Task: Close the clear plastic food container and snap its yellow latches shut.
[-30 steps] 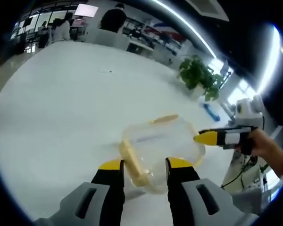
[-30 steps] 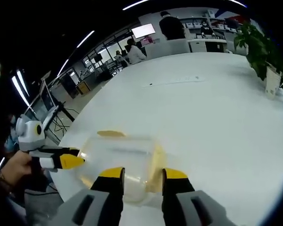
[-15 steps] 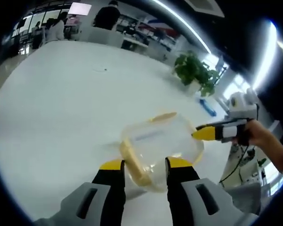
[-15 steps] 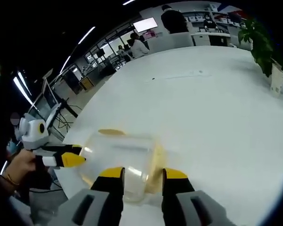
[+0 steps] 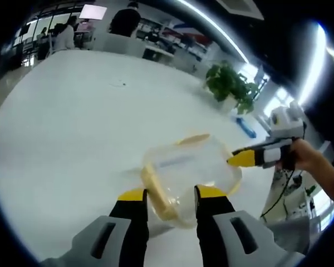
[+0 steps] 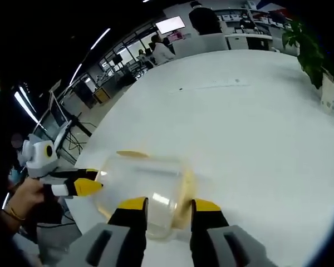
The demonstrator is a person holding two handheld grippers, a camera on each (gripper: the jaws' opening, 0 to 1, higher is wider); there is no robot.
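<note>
Both grippers, left point(image 5: 166, 194) and right point(image 6: 166, 204), jaws parted, still flank the container point(image 5: 190, 175) w/ lid on; latches unsnapped.

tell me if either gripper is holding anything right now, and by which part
Nothing is gripped. Both the left gripper and right gripper are open, jaws apart at opposite sides of the clear container on the white table.

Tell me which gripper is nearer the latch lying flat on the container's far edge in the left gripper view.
Right. The right gripper, entering from the right, has its yellow tip at the container rim, close to that yellow latch. The left gripper sits at the opposite near edge, by the other latch.
</note>
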